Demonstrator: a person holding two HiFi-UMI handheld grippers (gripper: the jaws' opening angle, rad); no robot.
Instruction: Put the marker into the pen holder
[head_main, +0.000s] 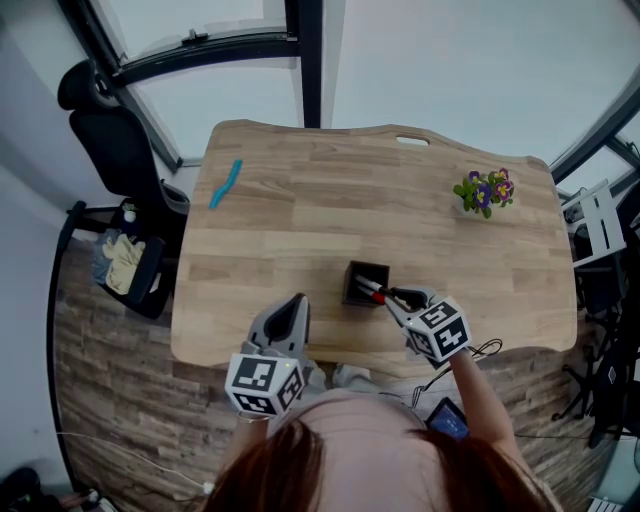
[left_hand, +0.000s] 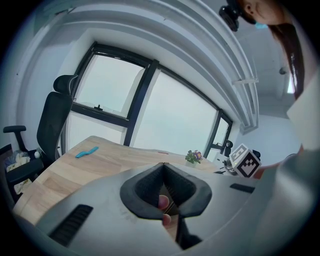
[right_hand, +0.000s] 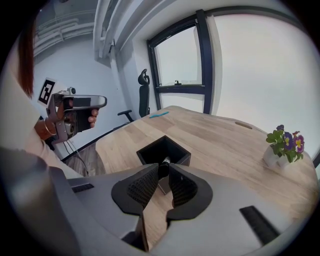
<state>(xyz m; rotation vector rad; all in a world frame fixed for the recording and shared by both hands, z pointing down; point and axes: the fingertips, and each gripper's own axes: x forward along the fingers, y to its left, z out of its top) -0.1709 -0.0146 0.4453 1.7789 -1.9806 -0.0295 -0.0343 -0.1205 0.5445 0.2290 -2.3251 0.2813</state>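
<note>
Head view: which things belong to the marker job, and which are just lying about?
Job: marker; pen holder; right gripper, clamped on the marker.
Lying about: blue object; potted flowers; office chair; left gripper, shut and empty.

Blue strip (head_main: 225, 184) and potted flowers (head_main: 484, 191) sit well apart on the wooden table (head_main: 300, 225).

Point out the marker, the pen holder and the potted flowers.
marker (head_main: 368, 290): head view, on its pale barrel, over the holder's opening.
pen holder (right_hand: 178, 145): right gripper view, on its far right rim.
potted flowers (head_main: 484, 190): head view, on the blossoms.
</note>
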